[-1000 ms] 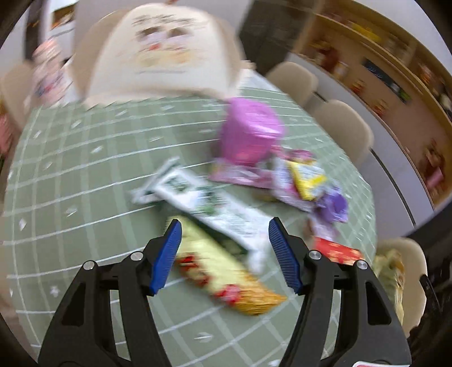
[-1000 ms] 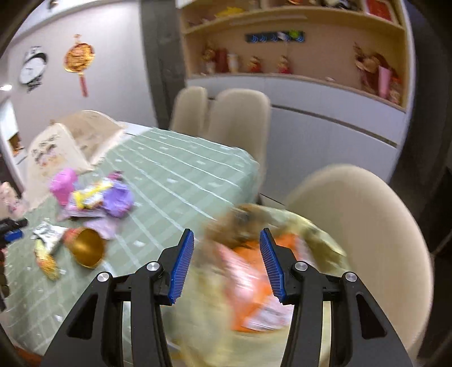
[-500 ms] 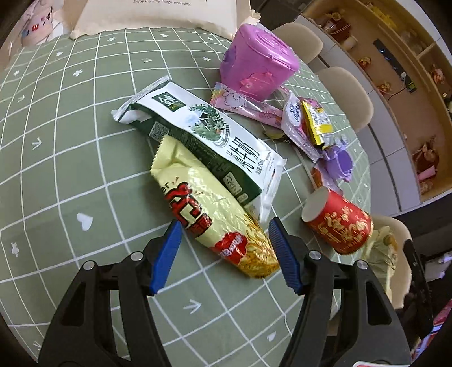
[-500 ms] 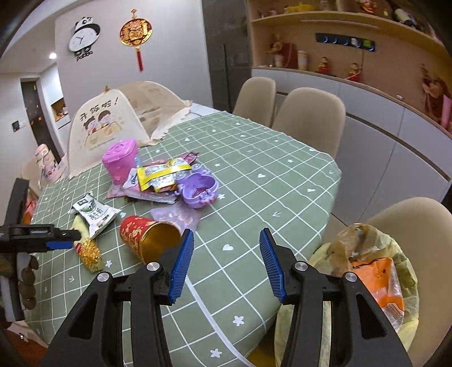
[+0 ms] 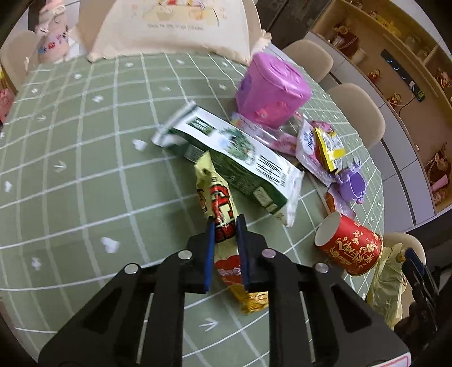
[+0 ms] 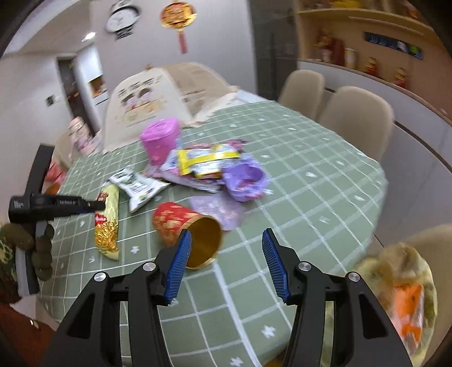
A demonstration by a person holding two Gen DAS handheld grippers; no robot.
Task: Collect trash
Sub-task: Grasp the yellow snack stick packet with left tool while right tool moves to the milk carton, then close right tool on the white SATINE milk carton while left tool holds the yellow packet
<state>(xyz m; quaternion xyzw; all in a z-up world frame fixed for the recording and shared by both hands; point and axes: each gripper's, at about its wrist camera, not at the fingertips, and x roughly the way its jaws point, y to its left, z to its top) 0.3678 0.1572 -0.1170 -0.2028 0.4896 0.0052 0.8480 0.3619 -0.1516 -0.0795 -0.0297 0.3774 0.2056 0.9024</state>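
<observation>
My left gripper (image 5: pixel 225 225) is shut on a yellow and red snack packet (image 5: pixel 217 203) that lies on the green checked tablecloth (image 5: pixel 84 169). The packet also shows in the right wrist view (image 6: pixel 108 214), with the left gripper (image 6: pixel 100 204) on it. A green and white bag (image 5: pixel 237 158) lies just beyond it. A red paper cup (image 5: pixel 350 248) lies on its side to the right. My right gripper (image 6: pixel 226 254) is open and empty, just above the table near that cup (image 6: pixel 186 228). A yellow trash bag (image 6: pixel 401 288) sits on a chair at the right.
A pink plastic tub (image 5: pixel 271 90), a purple cup (image 6: pixel 245 180) and several wrappers (image 6: pixel 206 161) lie in a heap mid-table. A cloth food cover (image 5: pixel 169 25) stands at the far side. Beige chairs (image 6: pixel 356 118) ring the table.
My left gripper has closed on the yellow and red packet. My right gripper has swung from the trash bag on the chair toward the red cup on the table.
</observation>
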